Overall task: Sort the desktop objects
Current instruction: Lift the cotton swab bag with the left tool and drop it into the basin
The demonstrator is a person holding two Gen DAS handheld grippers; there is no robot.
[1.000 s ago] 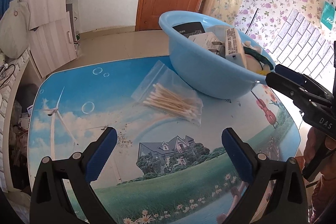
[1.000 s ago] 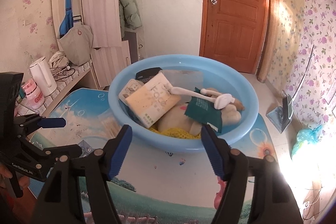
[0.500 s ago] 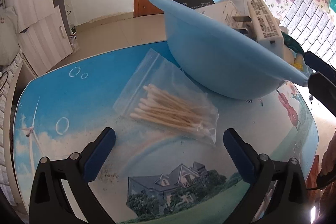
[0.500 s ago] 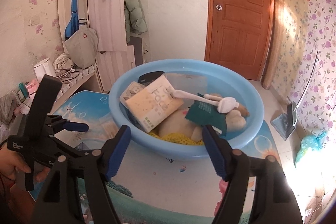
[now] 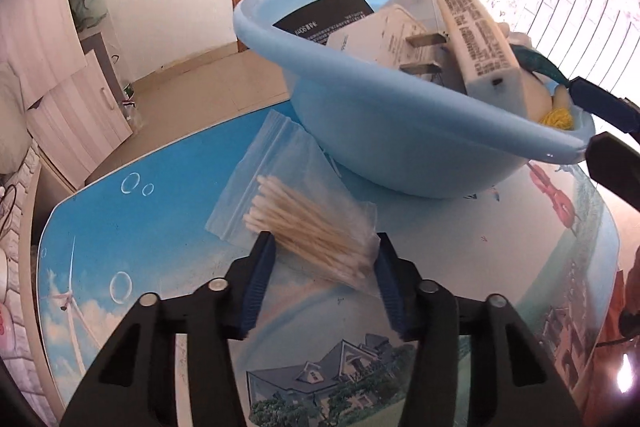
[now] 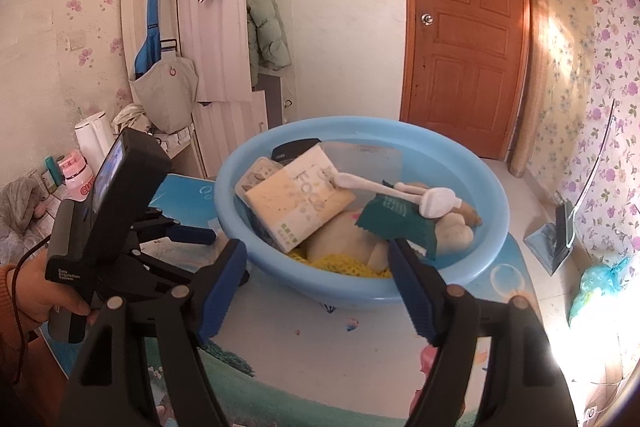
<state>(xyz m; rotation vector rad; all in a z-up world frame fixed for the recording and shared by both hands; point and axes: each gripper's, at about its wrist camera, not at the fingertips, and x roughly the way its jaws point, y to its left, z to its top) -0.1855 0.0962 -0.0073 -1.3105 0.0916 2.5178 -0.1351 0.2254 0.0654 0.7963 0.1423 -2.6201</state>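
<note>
A clear zip bag of cotton swabs (image 5: pixel 308 227) lies on the picture-printed table (image 5: pixel 132 227), just left of the blue basin (image 5: pixel 400 147). My left gripper (image 5: pixel 324 243) points down at the bag, and its jaws are closing, with the blue pads pinching the bag's near end from both sides. In the basin (image 6: pixel 492 227) lie a cream box (image 6: pixel 300 203), a white brush (image 6: pixel 400 189), a green packet (image 6: pixel 396 223), a plush toy and a yellow net. My right gripper (image 6: pixel 316 263) stands open at the basin's near rim without touching it, and it shows at the right edge (image 5: pixel 604 131).
A person's hand (image 6: pixel 36 291) holds the left gripper's handle. A white kettle (image 6: pixel 94 135) and a pink bottle (image 6: pixel 76 173) stand on a side shelf at the left. A wooden door (image 6: pixel 464 27) is behind. Table surface (image 6: pixel 320 367) shows in front of the basin.
My left gripper has moved forward and down onto the bag of swabs, and its wide-open jaws have closed in on it. The right gripper has stayed at the basin, its jaws slightly wider.
</note>
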